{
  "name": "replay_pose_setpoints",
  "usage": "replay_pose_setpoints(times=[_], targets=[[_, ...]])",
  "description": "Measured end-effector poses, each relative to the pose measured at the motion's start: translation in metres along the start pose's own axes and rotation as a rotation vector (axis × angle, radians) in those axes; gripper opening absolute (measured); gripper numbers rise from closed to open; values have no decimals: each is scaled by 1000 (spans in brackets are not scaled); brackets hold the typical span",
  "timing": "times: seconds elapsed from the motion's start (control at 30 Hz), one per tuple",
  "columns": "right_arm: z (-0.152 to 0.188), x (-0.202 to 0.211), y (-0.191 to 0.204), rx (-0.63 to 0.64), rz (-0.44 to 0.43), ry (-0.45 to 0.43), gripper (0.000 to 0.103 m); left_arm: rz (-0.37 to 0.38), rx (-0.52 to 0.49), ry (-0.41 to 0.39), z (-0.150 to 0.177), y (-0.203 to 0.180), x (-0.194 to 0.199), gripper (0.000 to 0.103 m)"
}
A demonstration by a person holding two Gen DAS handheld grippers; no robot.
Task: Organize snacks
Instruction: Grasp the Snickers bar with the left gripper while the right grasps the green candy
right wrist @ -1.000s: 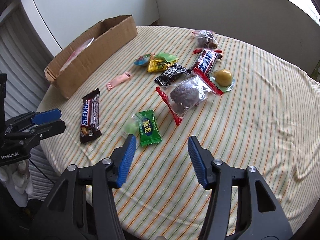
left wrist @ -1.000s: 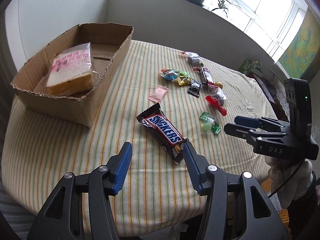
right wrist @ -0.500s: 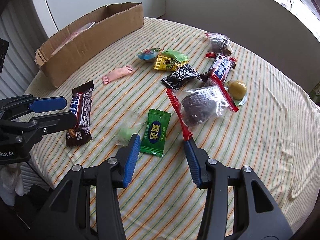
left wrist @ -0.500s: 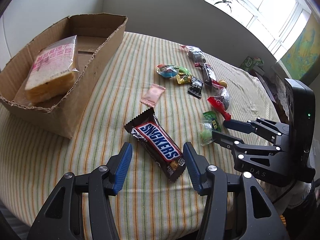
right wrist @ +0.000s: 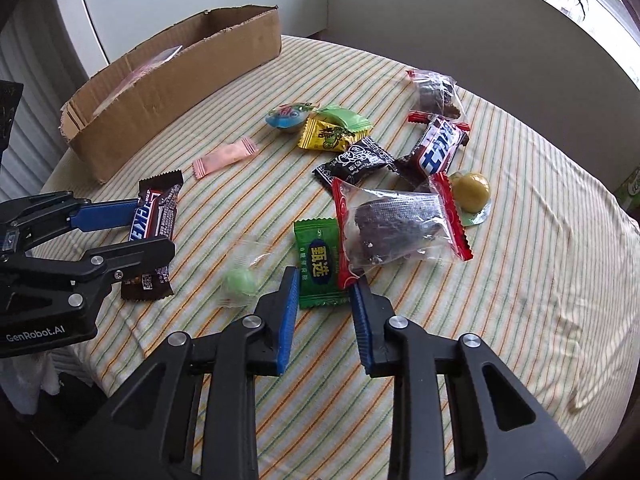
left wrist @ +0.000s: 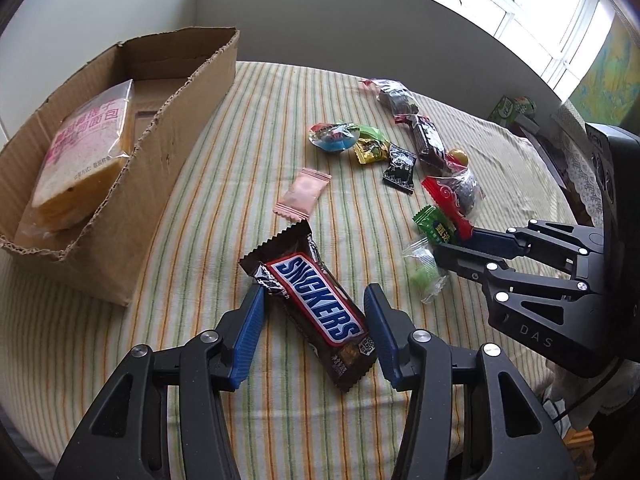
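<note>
A Snickers bar (left wrist: 316, 312) lies on the striped tablecloth between the fingers of my left gripper (left wrist: 314, 320). The left jaws are closing a little, and the pads stand just off the wrapper. My right gripper (right wrist: 324, 280) straddles the near end of a green candy packet (right wrist: 320, 264). Its jaws are closing, with the packet flat between pads that do not visibly press it. From the left wrist view the right gripper (left wrist: 452, 240) sits at that green packet (left wrist: 434, 224). A cardboard box (left wrist: 168, 168) at the left holds a bagged bread slice (left wrist: 88, 148).
Loose snacks lie beyond: a pink packet (right wrist: 224, 156), a clear-wrapped green candy (right wrist: 240, 280), a red-edged bag of dark fruit (right wrist: 396, 224), a second Snickers (right wrist: 440, 148), a yellow ball (right wrist: 472, 188), and black (right wrist: 356, 160) and yellow (right wrist: 328, 136) packets. The table edge is close below both grippers.
Both grippers have come forward and lower. The left now has the Snickers bar between its fingers. The right jaws have narrowed around the green packet.
</note>
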State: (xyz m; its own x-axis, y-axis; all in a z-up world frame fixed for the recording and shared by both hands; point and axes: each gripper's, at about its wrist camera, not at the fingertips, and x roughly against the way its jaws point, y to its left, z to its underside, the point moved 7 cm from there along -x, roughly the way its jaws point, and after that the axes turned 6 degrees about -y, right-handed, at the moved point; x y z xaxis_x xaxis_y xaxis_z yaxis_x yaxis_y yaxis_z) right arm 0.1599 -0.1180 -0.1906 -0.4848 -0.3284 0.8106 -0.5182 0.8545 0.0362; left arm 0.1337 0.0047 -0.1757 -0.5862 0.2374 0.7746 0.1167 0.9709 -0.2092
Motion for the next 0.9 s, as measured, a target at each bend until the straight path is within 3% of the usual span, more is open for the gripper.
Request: replay_pose_setpoints(times=[0.7,0.9], targets=[[11,24,2,-65,-39,-40,26,36,24,-30,4,12,18,33],[11,28,4,-59,-26,-48,26,11,-13,-16,7,7,9,33]])
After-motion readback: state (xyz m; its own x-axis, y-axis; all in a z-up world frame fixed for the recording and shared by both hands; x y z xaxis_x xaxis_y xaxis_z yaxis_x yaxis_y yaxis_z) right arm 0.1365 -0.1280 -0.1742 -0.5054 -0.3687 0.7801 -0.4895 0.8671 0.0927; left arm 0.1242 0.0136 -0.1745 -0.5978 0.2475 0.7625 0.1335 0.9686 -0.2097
